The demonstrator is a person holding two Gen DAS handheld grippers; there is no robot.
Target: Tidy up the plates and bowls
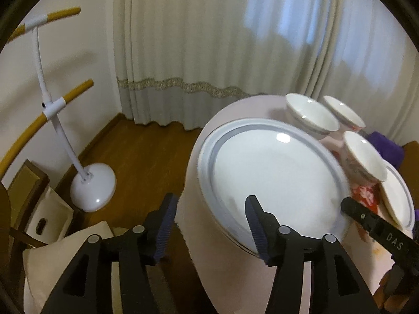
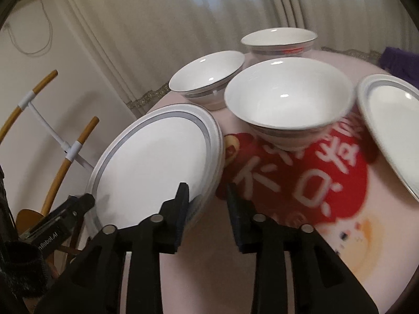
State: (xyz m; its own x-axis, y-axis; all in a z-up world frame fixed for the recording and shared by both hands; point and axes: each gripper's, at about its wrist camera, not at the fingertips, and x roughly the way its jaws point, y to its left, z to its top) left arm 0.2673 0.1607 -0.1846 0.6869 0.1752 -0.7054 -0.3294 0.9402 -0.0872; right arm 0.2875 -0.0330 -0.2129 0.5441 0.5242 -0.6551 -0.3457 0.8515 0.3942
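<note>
A white plate with a grey rim (image 1: 272,178) lies at the left edge of the round table; it also shows in the right wrist view (image 2: 154,164). My left gripper (image 1: 209,225) is open, its jaws straddling the plate's near-left rim. My right gripper (image 2: 207,209) is open, its jaws either side of the plate's right rim. Three white bowls (image 2: 285,102) (image 2: 207,76) (image 2: 277,40) stand behind the plate. A second plate (image 2: 390,128) lies at the right.
The table has a pink cloth with a red print (image 2: 309,183). A white floor stand with wooden bars (image 1: 91,185) stands on the wood floor at left. Curtains (image 1: 209,39) hang behind. A purple cloth (image 2: 400,62) lies at the far right.
</note>
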